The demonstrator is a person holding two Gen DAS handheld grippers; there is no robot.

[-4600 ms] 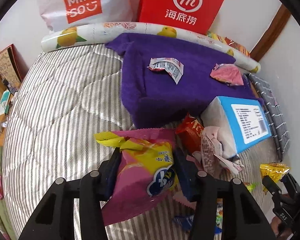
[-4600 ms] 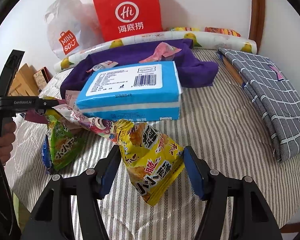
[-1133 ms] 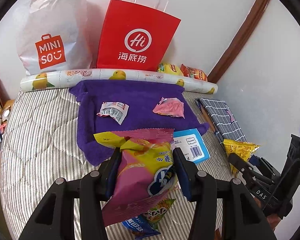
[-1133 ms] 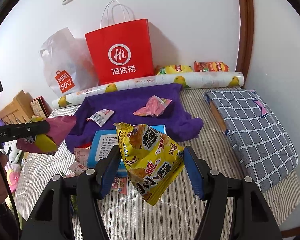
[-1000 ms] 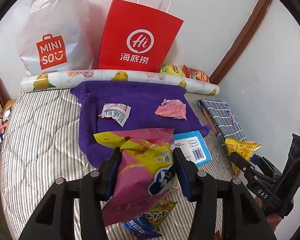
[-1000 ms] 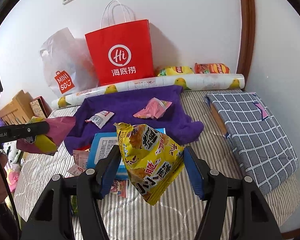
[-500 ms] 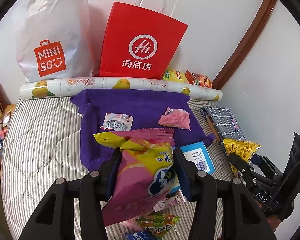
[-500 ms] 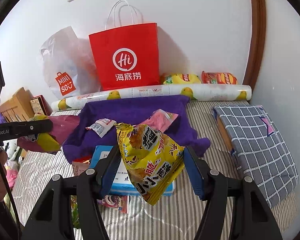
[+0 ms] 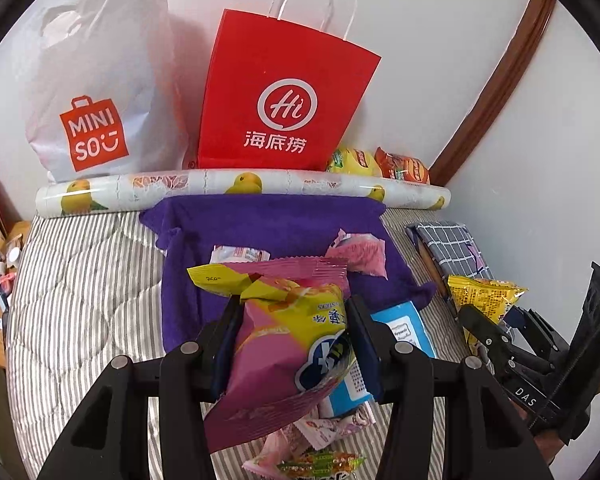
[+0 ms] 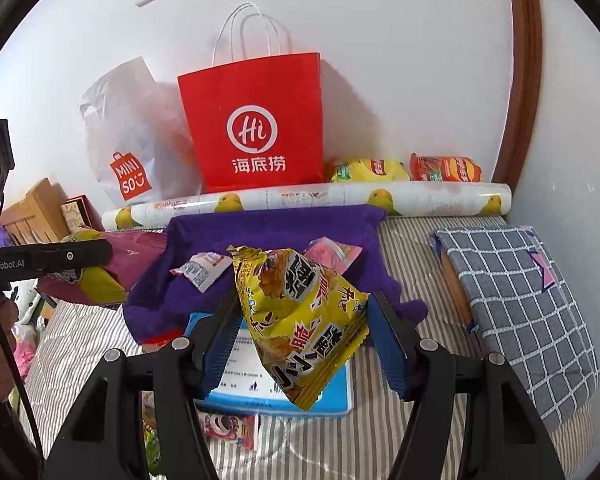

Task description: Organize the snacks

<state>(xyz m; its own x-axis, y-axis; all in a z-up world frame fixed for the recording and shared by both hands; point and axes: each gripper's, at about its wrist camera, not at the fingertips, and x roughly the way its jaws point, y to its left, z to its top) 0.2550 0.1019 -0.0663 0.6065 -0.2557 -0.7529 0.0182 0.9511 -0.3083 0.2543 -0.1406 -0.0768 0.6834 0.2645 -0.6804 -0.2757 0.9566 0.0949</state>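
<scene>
Both grippers are clamped on snack bags above the striped bed [image 9: 80, 304]: the left gripper [image 9: 294, 344] pinches a pink-and-yellow snack bag [image 9: 284, 340], and the right gripper [image 10: 302, 344] pinches a yellow snack bag [image 10: 300, 316]. Beyond them a purple towel [image 10: 276, 228] carries two small packets before a red Haidilao paper bag [image 10: 256, 128].

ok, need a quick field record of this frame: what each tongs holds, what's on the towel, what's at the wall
left tongs: shut on pink-yellow snack bag
right tongs: shut on yellow snack bag
purple towel: white packet, pink packet
wall: red Hi paper bag, white Miniso bag
under tongs: blue pack
</scene>
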